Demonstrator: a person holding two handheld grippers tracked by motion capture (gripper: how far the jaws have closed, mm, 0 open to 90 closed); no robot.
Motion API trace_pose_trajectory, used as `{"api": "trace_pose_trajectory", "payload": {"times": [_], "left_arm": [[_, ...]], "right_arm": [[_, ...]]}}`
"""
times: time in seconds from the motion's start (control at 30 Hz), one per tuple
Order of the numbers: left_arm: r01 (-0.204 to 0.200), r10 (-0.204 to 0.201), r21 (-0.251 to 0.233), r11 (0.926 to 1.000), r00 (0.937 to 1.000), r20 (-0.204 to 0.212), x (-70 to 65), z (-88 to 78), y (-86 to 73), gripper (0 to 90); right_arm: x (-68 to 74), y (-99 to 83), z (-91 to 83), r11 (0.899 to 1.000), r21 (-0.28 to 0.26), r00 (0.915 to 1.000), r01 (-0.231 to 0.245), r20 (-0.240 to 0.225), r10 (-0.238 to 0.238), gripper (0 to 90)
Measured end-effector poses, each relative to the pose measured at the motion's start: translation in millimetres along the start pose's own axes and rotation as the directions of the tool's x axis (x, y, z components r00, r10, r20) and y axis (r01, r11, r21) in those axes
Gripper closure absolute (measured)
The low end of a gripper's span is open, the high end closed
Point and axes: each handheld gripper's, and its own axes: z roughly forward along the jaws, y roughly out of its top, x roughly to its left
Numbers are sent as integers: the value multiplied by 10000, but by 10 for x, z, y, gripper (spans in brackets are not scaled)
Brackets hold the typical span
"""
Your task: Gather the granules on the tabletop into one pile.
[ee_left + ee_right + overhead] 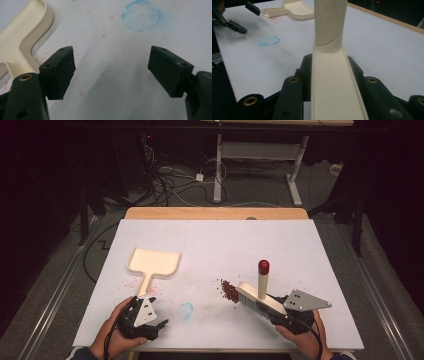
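At the lower left of the high view, the person's left hand (114, 336) holds the left tool (159, 326) just above the near edge of the desk (300, 245). Its jaws stand wide apart with nothing between them; in the left gripper view they frame bare white surface, with the blue ring mark (141, 15) at the upper centre of the frame and faint red specks scattered around it.

At the lower right of the high view, the right hand (305, 340) holds the right tool (272, 309), a grey three-cornered plate on top of it. Its jaws are closed on the back of the cream brush (252, 297); the right gripper view shows the brush body (334, 85) running up the middle of the frame, pinched between the two black jaws, with its handle rising out of the top. In the high view that handle stands upright and ends in a red cap (263, 266). The bristle edge faces left, resting on the desk.

Just beside the bristles, toward the centre of the frame, lies a small heap of dark red crumbs (229, 290), touching or nearly touching the brush.

Farther up and to the left, the cream dustpan (152, 262) lies flat on the desk, pan toward the far side, its handle pointing toward the left tool and ending close beside it. Pale red dust marks the surface around the handle.

Beyond the desk's wooden far edge, at the top of the frame, cables (170, 182) lie on the floor beside the white legs of another desk (218, 175).
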Motion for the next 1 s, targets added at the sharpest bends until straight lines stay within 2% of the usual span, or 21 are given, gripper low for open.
{"api": "trace_pose_trajectory", "payload": {"times": [0.17,0.23,0.4,0.57,0.73,0.83,1.0], "left_arm": [[22,-22,2,10000,10000,-7,-1,-3,1,209],[9,-9,-6,10000,10000,0,-3,-3,4,209],[39,-40,38,10000,9999,115,-9,14,11,209],[19,-19,55,10000,9999,144,-12,29,19,209],[24,-25,105,9999,9999,162,-15,36,16,209],[49,-50,108,9999,9999,147,-14,31,10,209],[6,-6,77,10000,10000,27,-11,13,7,209]], "right_arm": [[75,-6,-74,9997,226,9978,118,-654,-103,675],[117,-13,-74,9990,393,9968,209,-776,-178,675],[157,-35,23,9985,494,9936,238,-1117,-181,675],[103,8,157,9987,397,9968,324,-748,-294,676],[-43,37,231,9996,285,9985,-64,-540,79,676],[-95,51,173,9996,156,9980,-253,-573,262,675],[-143,109,-22,9996,32,9973,-264,-687,265,675]]}}
